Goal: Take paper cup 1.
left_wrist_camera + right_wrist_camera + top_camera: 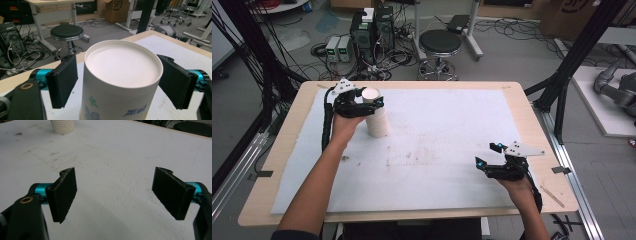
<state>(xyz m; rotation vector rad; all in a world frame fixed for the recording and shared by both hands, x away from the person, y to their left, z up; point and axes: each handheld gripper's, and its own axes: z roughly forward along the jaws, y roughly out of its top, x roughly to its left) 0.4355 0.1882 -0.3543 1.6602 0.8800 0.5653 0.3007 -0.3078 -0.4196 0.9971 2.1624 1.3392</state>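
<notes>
While the two grippers are held well apart over the table, a stack of white paper cups (376, 116) is seen standing upside down near the far left part of the white mat (437, 130). The stack is upright, with the flat bottom of the top cup facing up. In the left gripper view some blue and green print is seen on the side of the cup stack (120, 82).

The left gripper (364, 101) is placed at the top of the stack, with one black jaw on each side of it. In the left gripper view the jaws are seen spread around the cup; the right jaw seems just beside the rim, and a small gap can be seen at the left jaw. Whether the pads really press the cup cannot be told.

The right gripper (488, 154) is held low over the near right part of the mat, well apart from the stack. In the right gripper view its jaws are spread wide over bare mat, and the ribbed base of the stack (62, 126) is seen far off at the top.

A black round stool (440, 42) stands on the floor beyond the wooden table (522, 107).
</notes>
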